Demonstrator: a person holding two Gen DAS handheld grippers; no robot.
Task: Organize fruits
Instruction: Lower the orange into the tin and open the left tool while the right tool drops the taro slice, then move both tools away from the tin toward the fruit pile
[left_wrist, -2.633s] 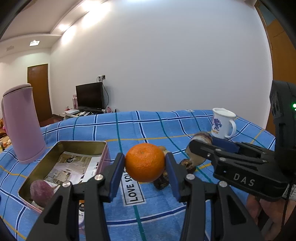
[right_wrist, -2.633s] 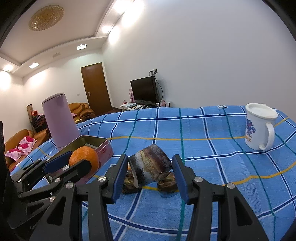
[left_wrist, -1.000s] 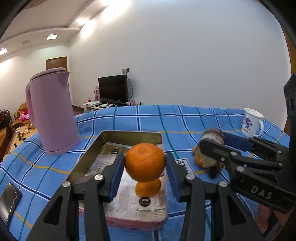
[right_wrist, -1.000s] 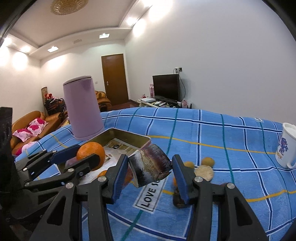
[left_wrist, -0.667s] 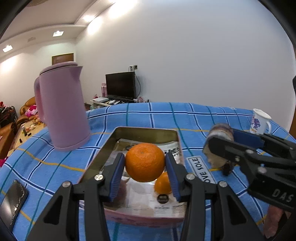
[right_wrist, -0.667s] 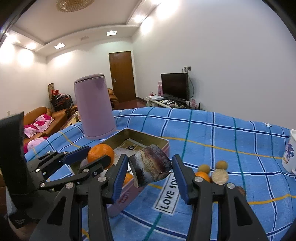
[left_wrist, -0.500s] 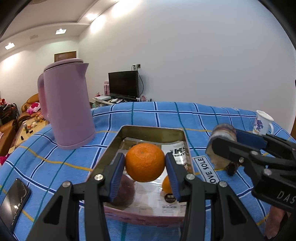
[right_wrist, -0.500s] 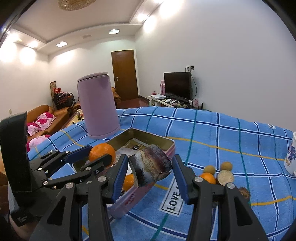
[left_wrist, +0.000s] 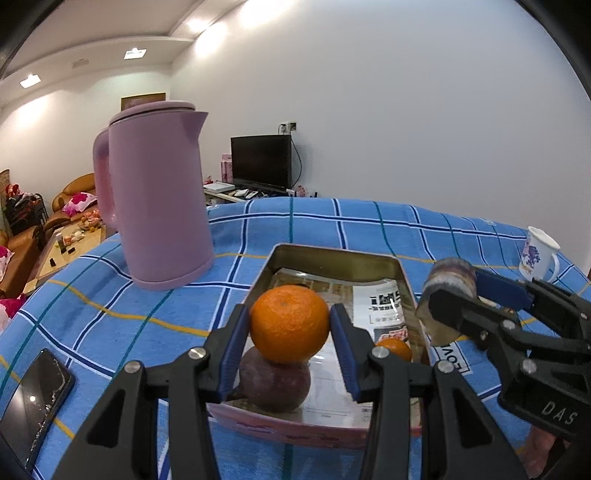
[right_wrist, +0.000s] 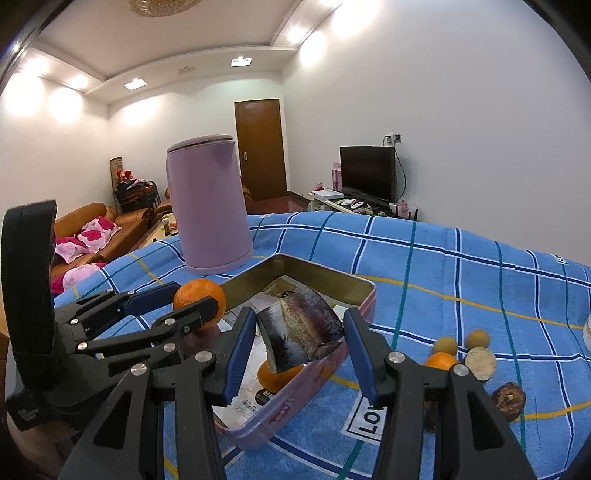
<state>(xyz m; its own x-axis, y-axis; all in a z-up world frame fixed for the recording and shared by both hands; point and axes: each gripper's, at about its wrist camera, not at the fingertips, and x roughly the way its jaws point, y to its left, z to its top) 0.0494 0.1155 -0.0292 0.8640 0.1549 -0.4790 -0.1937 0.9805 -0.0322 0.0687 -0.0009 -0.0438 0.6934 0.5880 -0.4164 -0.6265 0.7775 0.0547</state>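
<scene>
The left tongs (left_wrist: 290, 325) are clamped on an orange (left_wrist: 289, 323), held in the air above the near end of the tin box (left_wrist: 332, 258), right over a dark purple fruit (left_wrist: 275, 384) that lies inside it. The right tongs (right_wrist: 299, 332) grip a brown, streaked chunk of fruit (right_wrist: 299, 328), held above the box's right-hand wall. A small orange (right_wrist: 273, 376) already lies on the printed paper lining the box. More small fruits (right_wrist: 461, 350) are loose on the blue checked cloth (right_wrist: 461, 266) covering the surface, beside the box. The step in hand looks like carrying both pieces to the box. The next move probably calls for lowering each onto a free patch of the lining, clear of the fruit already there, then spreading the tongs to let go
</scene>
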